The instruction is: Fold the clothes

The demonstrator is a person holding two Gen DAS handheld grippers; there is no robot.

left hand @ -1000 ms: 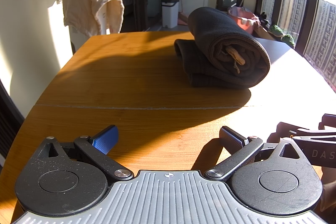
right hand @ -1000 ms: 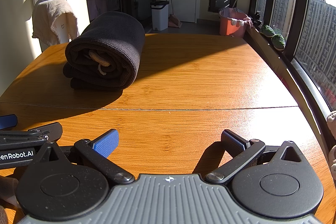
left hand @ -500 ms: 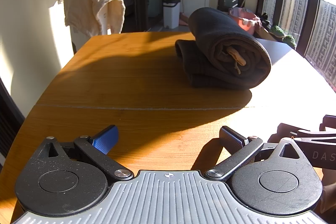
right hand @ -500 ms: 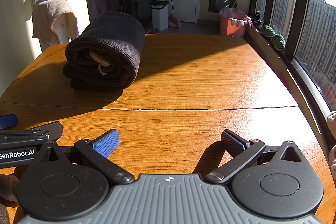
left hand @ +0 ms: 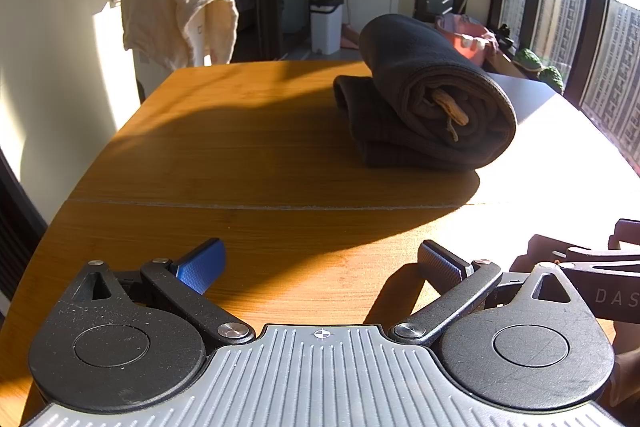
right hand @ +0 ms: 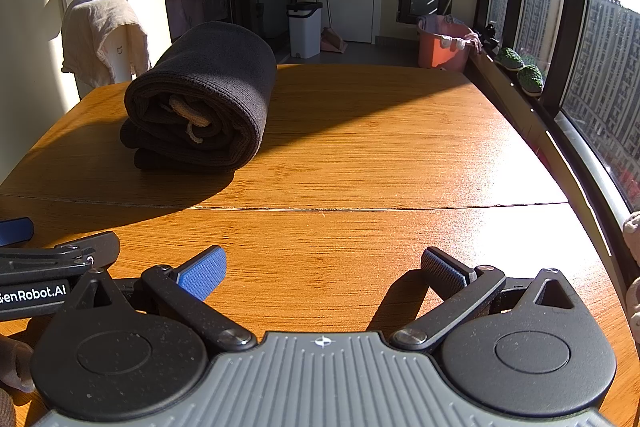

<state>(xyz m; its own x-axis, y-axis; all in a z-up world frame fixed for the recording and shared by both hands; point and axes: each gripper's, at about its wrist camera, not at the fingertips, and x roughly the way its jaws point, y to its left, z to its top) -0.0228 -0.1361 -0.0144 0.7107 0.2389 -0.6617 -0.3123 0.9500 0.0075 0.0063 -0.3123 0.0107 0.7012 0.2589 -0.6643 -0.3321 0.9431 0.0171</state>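
Lowest in each frame, the left gripper (left hand: 320, 267) and the right gripper (right hand: 324, 273) rest low over the wooden table (left hand: 248, 227), jaws spread wide apart and holding nothing. They sit side by side, each showing at the edge of the other's view.

Beyond the table's seam, the dark garment (left hand: 432, 107) lies rolled and folded into a compact bundle, a tan drawstring (right hand: 192, 119) peeking from its end. It sits right of centre in the left view, upper left in the right view (right hand: 200, 99), well apart from both tools. The fold looks finished; no other clothing waits on the table.

At the top left, a cream towel (left hand: 176, 11) hangs off a rack.
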